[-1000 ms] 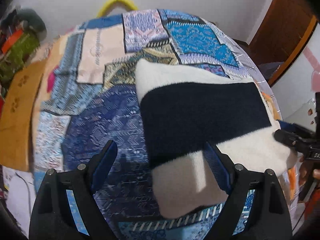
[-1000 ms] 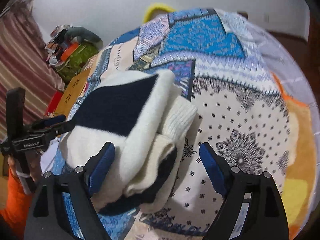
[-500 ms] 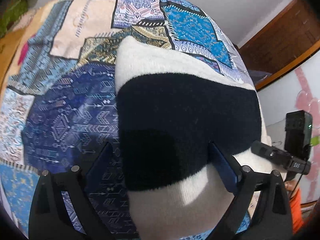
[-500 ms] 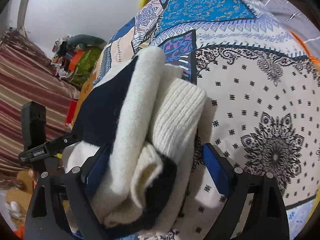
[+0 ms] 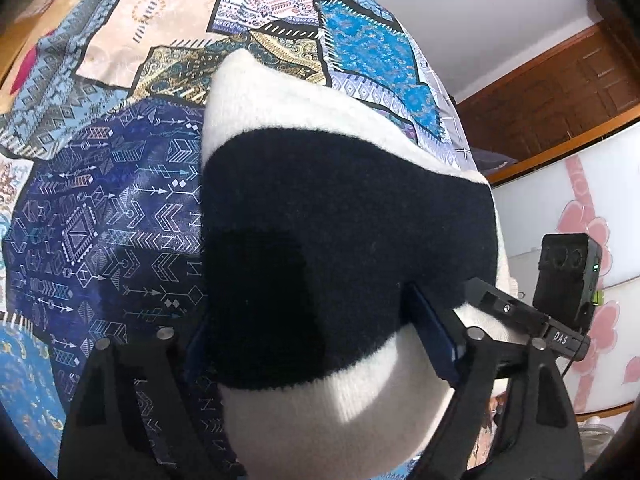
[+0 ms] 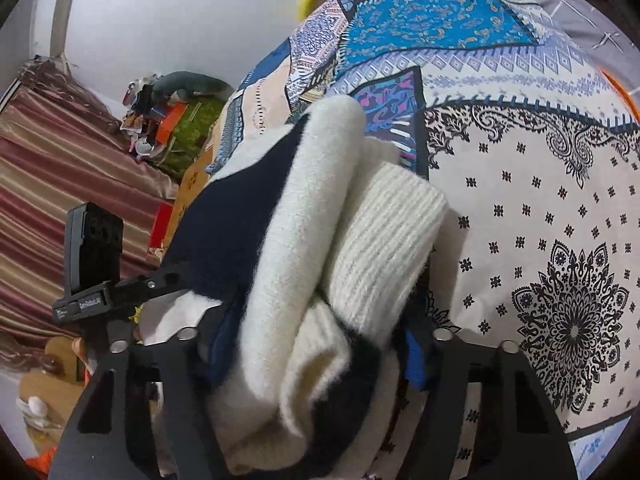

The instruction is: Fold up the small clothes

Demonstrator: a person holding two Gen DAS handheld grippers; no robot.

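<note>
A folded cream and navy striped sweater (image 5: 344,216) lies on the patchwork bedspread (image 5: 120,208). My left gripper (image 5: 316,344) is shut on its near edge, jaws pressed into the thick fabric. In the right wrist view the sweater (image 6: 328,240) shows its stacked folds and ribbed cuff. My right gripper (image 6: 316,344) is shut on the sweater's other side. Each gripper shows in the other's view: the right one (image 5: 520,316) and the left one (image 6: 120,284).
The bedspread (image 6: 560,184) stretches away to the right. A cluttered pile with a green cloth (image 6: 180,128) and a striped curtain (image 6: 60,184) stand left of the bed. A wooden door (image 5: 560,92) and a white floral cabinet (image 5: 580,208) are on the right.
Both grippers moved in on the sweater from opposite sides and their jaws closed from wide open onto the folded fabric.
</note>
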